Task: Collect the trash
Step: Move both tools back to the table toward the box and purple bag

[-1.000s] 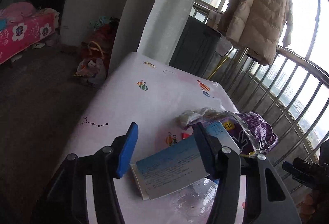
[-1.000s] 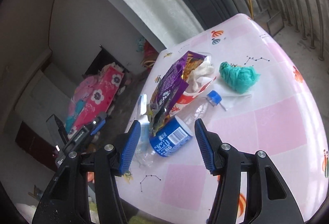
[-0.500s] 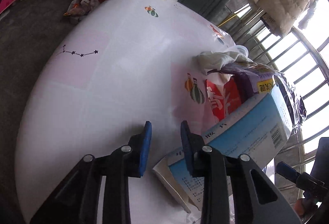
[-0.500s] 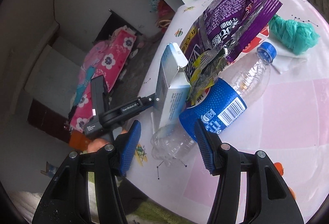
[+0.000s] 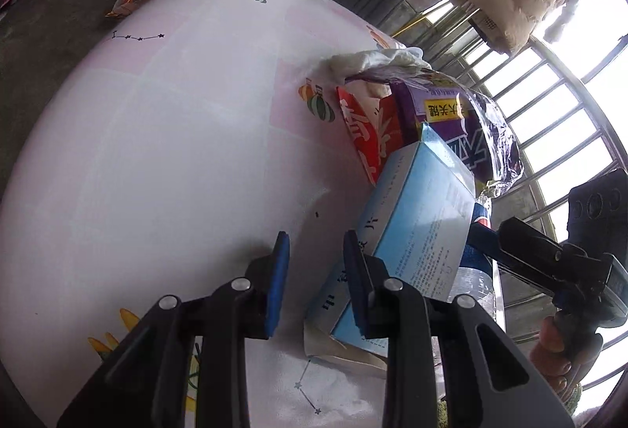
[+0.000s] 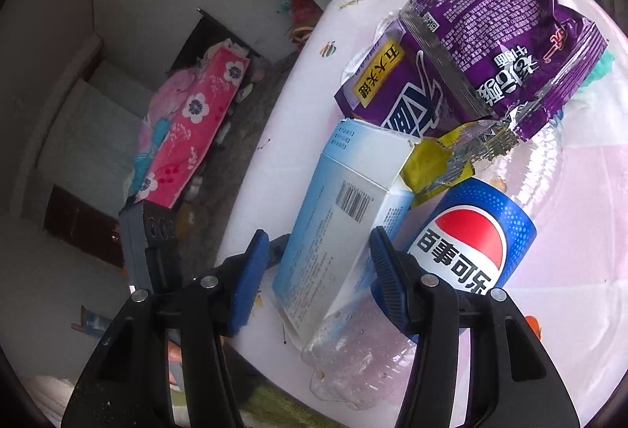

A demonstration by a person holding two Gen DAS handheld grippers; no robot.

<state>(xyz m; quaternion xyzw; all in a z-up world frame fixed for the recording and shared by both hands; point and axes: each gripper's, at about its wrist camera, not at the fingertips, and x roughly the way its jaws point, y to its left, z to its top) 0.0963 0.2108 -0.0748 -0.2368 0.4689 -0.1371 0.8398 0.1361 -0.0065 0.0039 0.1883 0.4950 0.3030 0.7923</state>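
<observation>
On the table (image 5: 165, 137) your trash sits heaped: a pale blue box (image 6: 345, 216) printed with a barcode, a clear bottle (image 6: 471, 247) wearing a blue Pepsi label, and a torn purple bag (image 6: 482, 59) with Chinese lettering. Your left gripper (image 5: 316, 278) has just been closing, its narrow gap empty, the box outside its right finger. Your right gripper (image 6: 320, 275) stands half open around the box's near end, the pads not seen pressing it.

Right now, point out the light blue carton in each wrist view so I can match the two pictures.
Left wrist view: the light blue carton lies right of centre, just beyond the right finger of the left gripper.
Right wrist view: the carton sits at centre, reaching down between the fingers of the right gripper.
Shared landmark: the purple snack bag, at the carton's far end in both.
</observation>
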